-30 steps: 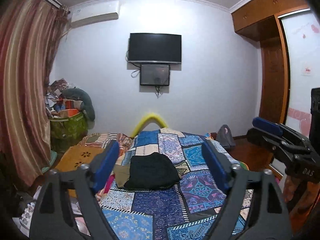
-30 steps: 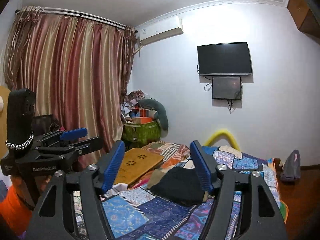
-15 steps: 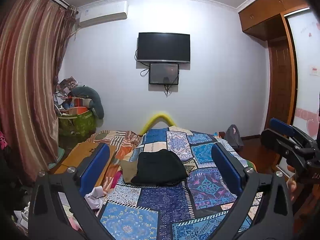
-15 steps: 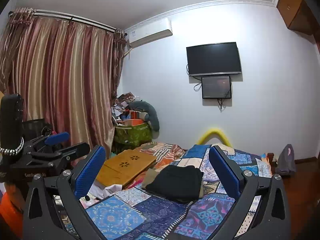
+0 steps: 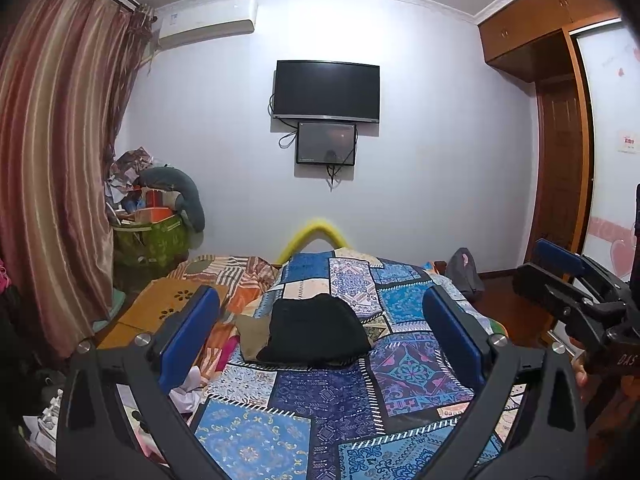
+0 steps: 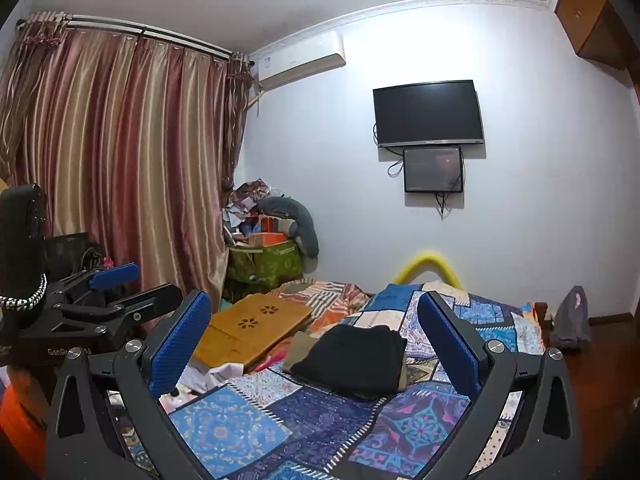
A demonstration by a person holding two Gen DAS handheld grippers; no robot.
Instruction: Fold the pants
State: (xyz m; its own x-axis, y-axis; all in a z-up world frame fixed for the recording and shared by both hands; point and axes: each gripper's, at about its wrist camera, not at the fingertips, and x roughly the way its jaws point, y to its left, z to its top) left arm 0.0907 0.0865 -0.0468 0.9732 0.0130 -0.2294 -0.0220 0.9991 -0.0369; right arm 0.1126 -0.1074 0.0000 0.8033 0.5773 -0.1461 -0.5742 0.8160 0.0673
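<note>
We see the black pants (image 5: 316, 330) folded on the bed (image 5: 404, 376) at 12 o'clock; both tongs, left (image 5: 320, 336) and right (image 6: 316, 346), gape wide, empty; folding looks finished.

Folded black pants (image 6: 354, 360) lie on the patchwork quilt (image 6: 408, 428), framed by the empty, wide-spread right claw (image 6: 316, 344).

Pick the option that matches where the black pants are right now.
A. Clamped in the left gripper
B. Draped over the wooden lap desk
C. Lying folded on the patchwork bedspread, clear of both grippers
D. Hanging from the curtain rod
C: the black pants lie folded on the patchwork bedspread, while the left gripper and right gripper stand open and empty.
</note>
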